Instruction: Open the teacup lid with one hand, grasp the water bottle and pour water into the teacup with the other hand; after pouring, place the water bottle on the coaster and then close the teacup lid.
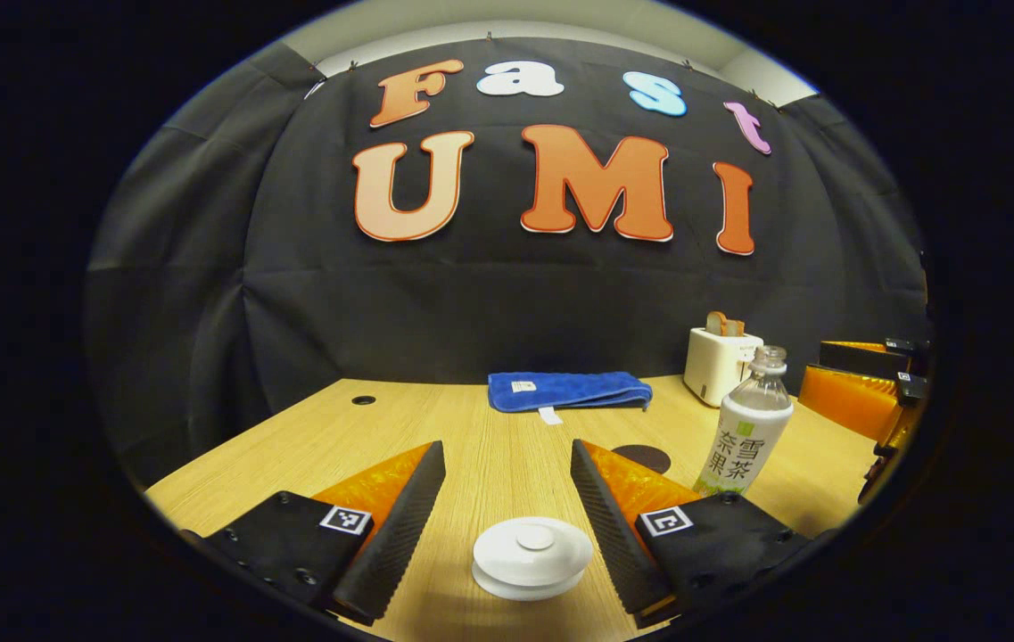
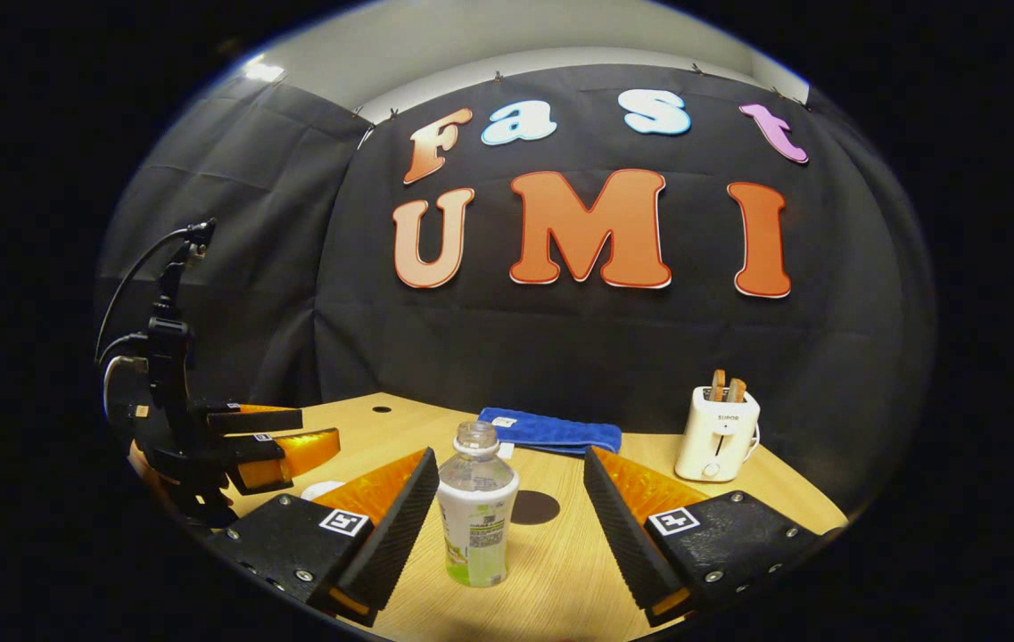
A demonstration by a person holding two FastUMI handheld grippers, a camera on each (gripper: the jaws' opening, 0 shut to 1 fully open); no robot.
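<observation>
Here the left hand-held gripper [image 1: 507, 477] stands wide open above the light wooden desk [image 1: 507, 446], its fingers flanking, without touching, the round white teacup lid [image 1: 532, 555], which sits closed on the teacup. The clear plastic water bottle with the white-and-green label [image 2: 476, 506] stands upright and uncapped between the wide-open fingers of the right hand-held gripper [image 2: 511, 495], untouched by either. The dark round coaster [image 2: 534, 507] lies just behind the bottle. A folded blue towel [image 2: 550, 431] and a white toaster holding bread [image 2: 718, 432] sit at the rear.
</observation>
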